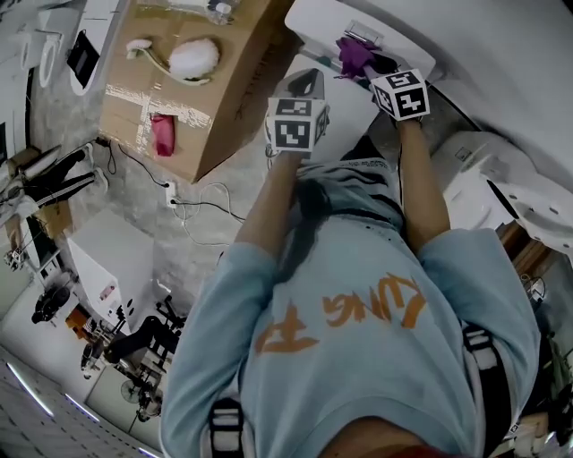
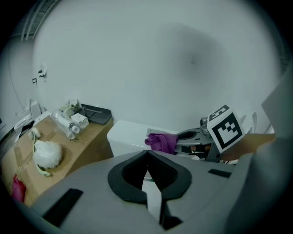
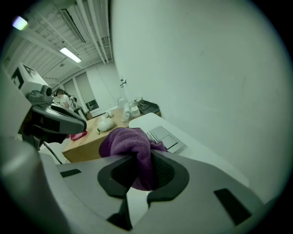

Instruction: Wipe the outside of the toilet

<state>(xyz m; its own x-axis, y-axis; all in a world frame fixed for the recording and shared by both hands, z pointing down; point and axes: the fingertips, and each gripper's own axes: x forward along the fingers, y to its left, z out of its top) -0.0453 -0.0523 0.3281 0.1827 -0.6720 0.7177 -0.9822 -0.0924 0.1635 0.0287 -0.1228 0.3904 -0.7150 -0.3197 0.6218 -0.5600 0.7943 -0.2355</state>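
Observation:
The white toilet tank (image 1: 315, 20) is at the top of the head view, and its lid (image 3: 192, 141) carries a silver flush plate (image 3: 165, 136). My right gripper (image 1: 363, 64) is shut on a purple cloth (image 1: 354, 54), which rests on the lid. The cloth (image 3: 130, 145) bulges out between the right gripper's (image 3: 142, 160) fingers. My left gripper (image 1: 307, 82) hangs just left of it, in front of the tank. The left gripper (image 2: 147, 155) has its jaws together with nothing in them. From there the tank (image 2: 128, 136), the cloth (image 2: 161, 140) and the right gripper's marker cube (image 2: 225, 129) show.
A large cardboard box (image 1: 235, 80) stands left of the toilet, with a white fluffy item (image 1: 193, 55) and a pink item (image 1: 162, 134) on it. White cables (image 1: 192, 207) lie on the floor below it. Another white fixture (image 1: 497, 183) sits at the right. A plain wall rises behind the tank.

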